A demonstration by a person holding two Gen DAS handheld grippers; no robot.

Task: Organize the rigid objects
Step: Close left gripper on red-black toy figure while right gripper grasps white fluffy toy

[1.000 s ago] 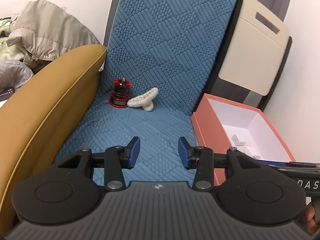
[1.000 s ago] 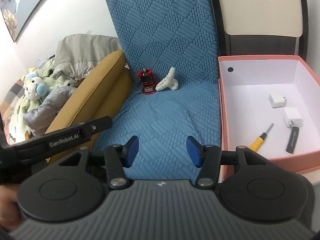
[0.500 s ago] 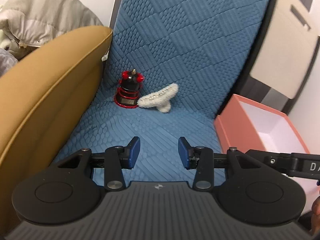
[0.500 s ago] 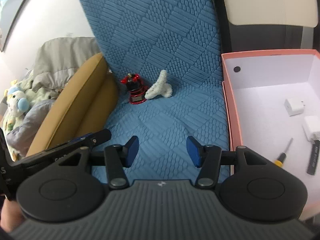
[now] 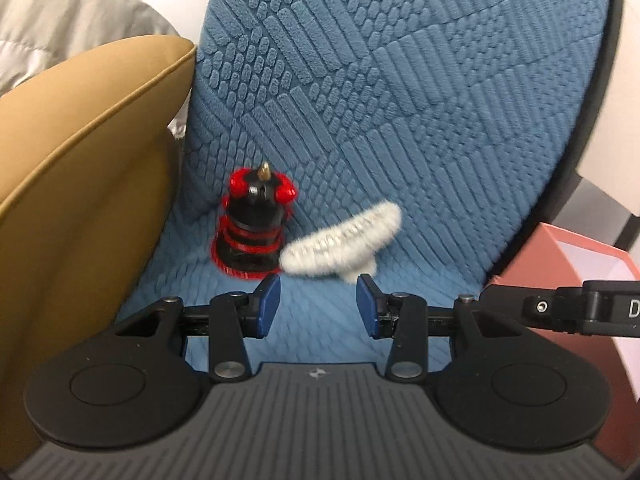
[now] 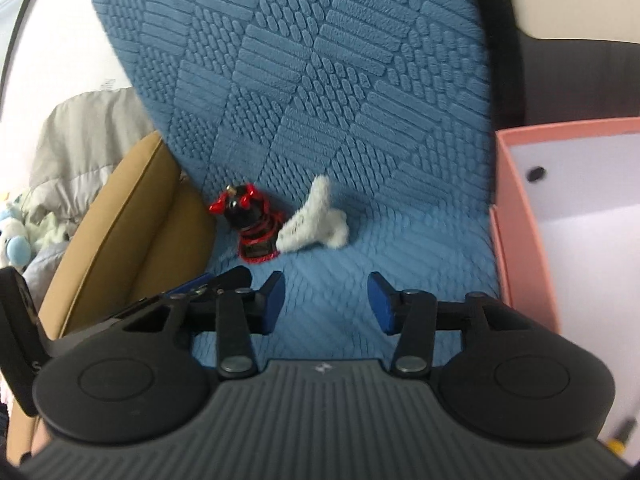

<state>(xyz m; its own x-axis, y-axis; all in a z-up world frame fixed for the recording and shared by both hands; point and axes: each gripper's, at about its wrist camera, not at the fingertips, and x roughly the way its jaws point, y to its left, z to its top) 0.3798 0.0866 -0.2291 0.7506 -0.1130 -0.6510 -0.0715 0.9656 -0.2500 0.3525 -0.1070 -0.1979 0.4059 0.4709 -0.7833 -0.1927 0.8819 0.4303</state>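
Left wrist view: left gripper low over the blue quilted seat cushion, jaws spread wide and empty, closing in on the white coral-like piece just ahead. Beside it, touching or nearly so, a red and black spiked figure, both at the back of the seat near the tan cushion. Only a corner of the pink box visible at the seat's right edge.

Right wrist view: right gripper likewise parted wide, holding nothing, farther back from the same two things. Box interior, white and open, shown here but hidden from the other camera; likewise a stuffed toy at far left.

Probable step: picking the white piece. Best straddled across its narrow stem, approached from the right to avoid toppling the figure, then gripped gently, brittle as it seemed.
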